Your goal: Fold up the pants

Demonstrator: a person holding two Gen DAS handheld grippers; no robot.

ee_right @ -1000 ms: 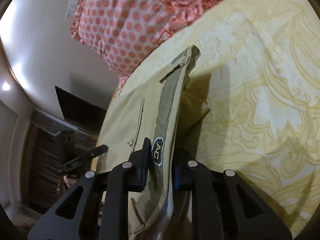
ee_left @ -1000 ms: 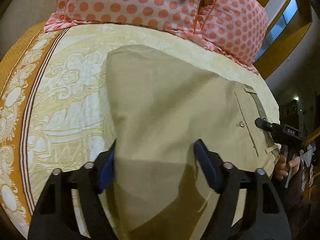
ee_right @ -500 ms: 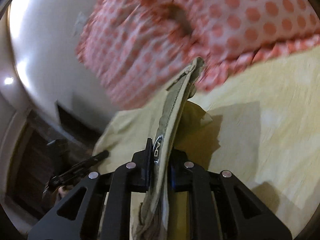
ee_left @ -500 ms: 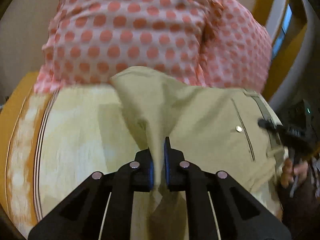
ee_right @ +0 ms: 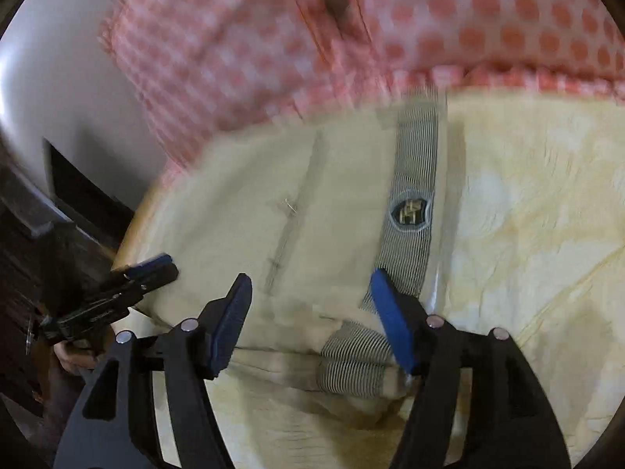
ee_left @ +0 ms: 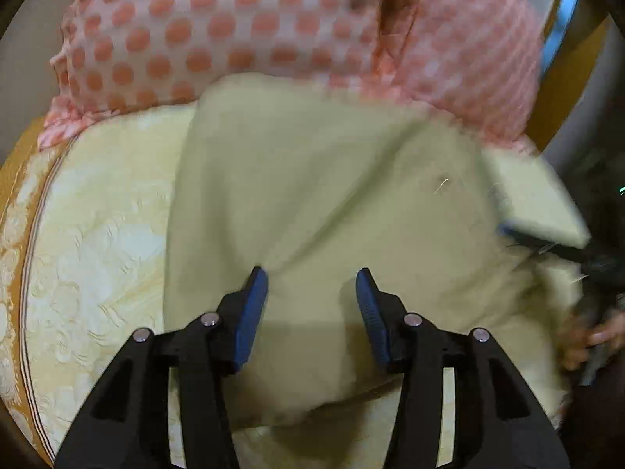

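The khaki pants (ee_left: pixel 312 203) lie folded on the yellow patterned bedspread (ee_left: pixel 97 242), close to the pillows. My left gripper (ee_left: pixel 311 287) is open and empty, hovering just above the near edge of the folded cloth. In the right wrist view the pants (ee_right: pixel 332 211) show their striped inner waistband (ee_right: pixel 414 195) with a round label, and a back pocket seam. My right gripper (ee_right: pixel 310 285) is open and empty over the waistband end. The left gripper also shows at the left of that view (ee_right: pixel 148 269).
Pink pillows with orange dots (ee_left: pixel 273 27) lie right behind the pants, also in the right wrist view (ee_right: pixel 429 19). The bed's orange border (ee_left: pixel 11 203) runs at the left. A dark floor and a white wall (ee_right: pixel 58 97) lie beyond the bed's edge.
Both grippers were shut on the pants half a second ago and have opened. The cloth has dropped flat onto the bed, folded toward the pillows.
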